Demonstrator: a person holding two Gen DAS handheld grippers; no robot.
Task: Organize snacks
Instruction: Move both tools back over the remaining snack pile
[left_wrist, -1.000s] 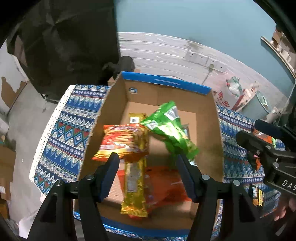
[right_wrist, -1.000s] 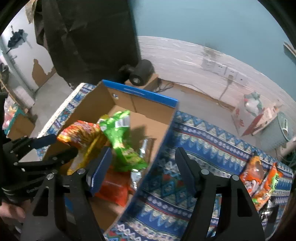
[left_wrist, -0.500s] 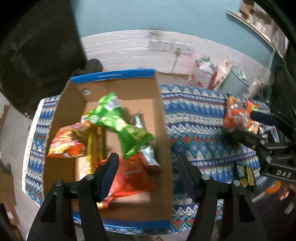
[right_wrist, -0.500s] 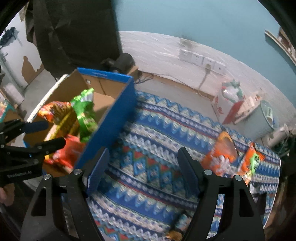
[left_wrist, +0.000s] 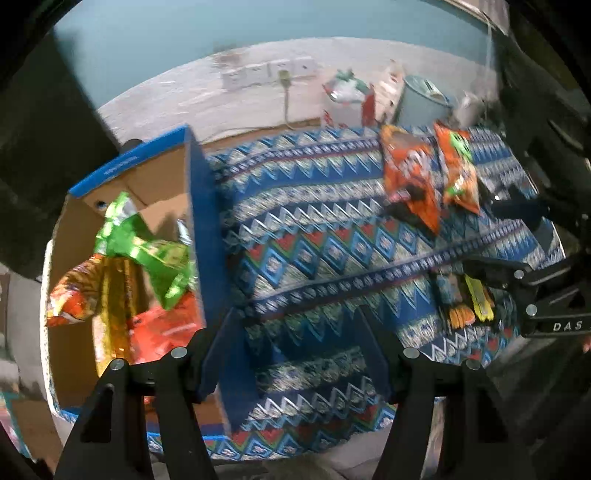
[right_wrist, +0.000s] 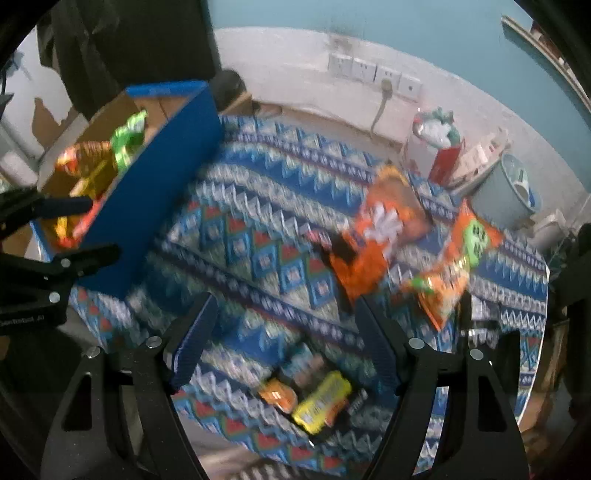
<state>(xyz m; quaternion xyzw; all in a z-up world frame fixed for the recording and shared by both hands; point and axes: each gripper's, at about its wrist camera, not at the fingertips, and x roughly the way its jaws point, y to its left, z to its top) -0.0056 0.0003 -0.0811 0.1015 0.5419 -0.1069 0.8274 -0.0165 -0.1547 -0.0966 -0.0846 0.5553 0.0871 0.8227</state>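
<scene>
A blue-edged cardboard box (left_wrist: 199, 236) at the table's left holds a green bag (left_wrist: 147, 247), a red-orange bag (left_wrist: 74, 291), a gold pack and a red pack. It also shows in the right wrist view (right_wrist: 155, 173). Two orange chip bags (right_wrist: 380, 236) (right_wrist: 458, 258) lie at the right, also in the left wrist view (left_wrist: 410, 173). A yellow bar (right_wrist: 321, 402) and small packs lie near the front edge. My left gripper (left_wrist: 295, 328) is open and empty over the cloth beside the box. My right gripper (right_wrist: 284, 325) is open and empty above the small packs.
A blue patterned cloth (right_wrist: 258, 236) covers the table. Behind it are a white wall with sockets (right_wrist: 373, 72), a grey bin (right_wrist: 506, 192) and bags on the floor. A dark curtain hangs at the back left.
Both grippers have swung right, away from the box. The box has slid to the left of both views and the chip bags and small packs have come into view. Both stay open.
</scene>
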